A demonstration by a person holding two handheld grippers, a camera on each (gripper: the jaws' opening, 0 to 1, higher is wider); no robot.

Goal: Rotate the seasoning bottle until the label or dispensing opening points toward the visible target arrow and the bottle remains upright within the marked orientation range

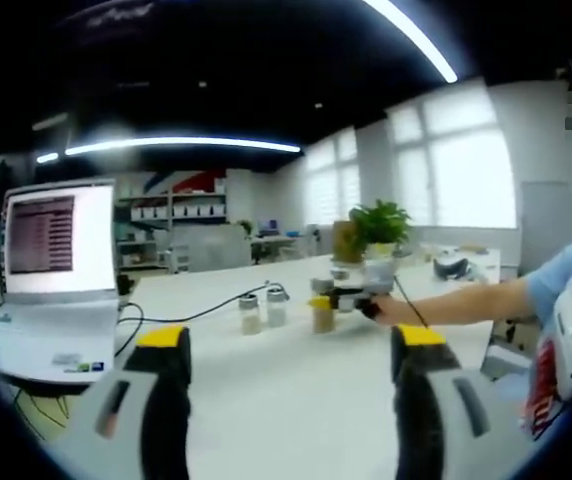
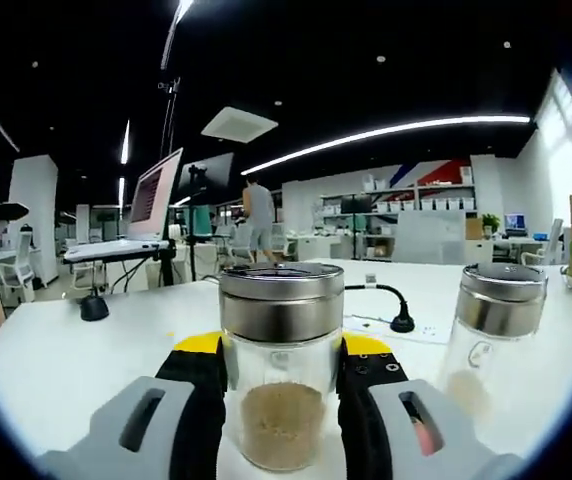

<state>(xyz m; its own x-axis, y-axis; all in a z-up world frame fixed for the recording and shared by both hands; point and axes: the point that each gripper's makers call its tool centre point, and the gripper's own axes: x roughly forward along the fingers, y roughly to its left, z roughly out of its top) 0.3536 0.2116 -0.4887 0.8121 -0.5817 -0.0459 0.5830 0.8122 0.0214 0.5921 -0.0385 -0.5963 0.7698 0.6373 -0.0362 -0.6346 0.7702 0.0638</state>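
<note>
In the right gripper view, the right gripper point(image 2: 281, 400) has its two black jaws with yellow tips closed against the sides of a clear glass seasoning bottle with a brushed-steel lid point(image 2: 281, 365). The bottle stands upright between the jaws on the white table point(image 2: 56, 360), and a layer of brown seasoning sits at its bottom. Just to the right of the held bottle stands a second clear glass shaker with a steel cap point(image 2: 491, 335), apart from the jaws and nearly empty as far as can be told. Beyond the bottle, a black cable with a round plug point(image 2: 398, 318) lies on the table, and farther off to the left an open silver laptop on a stand point(image 2: 141, 225) faces away. A person in a grey top point(image 2: 259, 215) stands far back in the room. In the left gripper view, the left gripper point(image 1: 291, 375) hangs above the table with its jaws spread wide and nothing between them. Well ahead of it, three small jars stand in a loose row, the right gripper reaching over the rightmost one from the right, held by the person's hand point(image 1: 391, 310). An open white laptop with a lit screen point(image 1: 56, 270) sits to the left of the left gripper, and a green potted plant point(image 1: 378, 235) stands far ahead.
</note>
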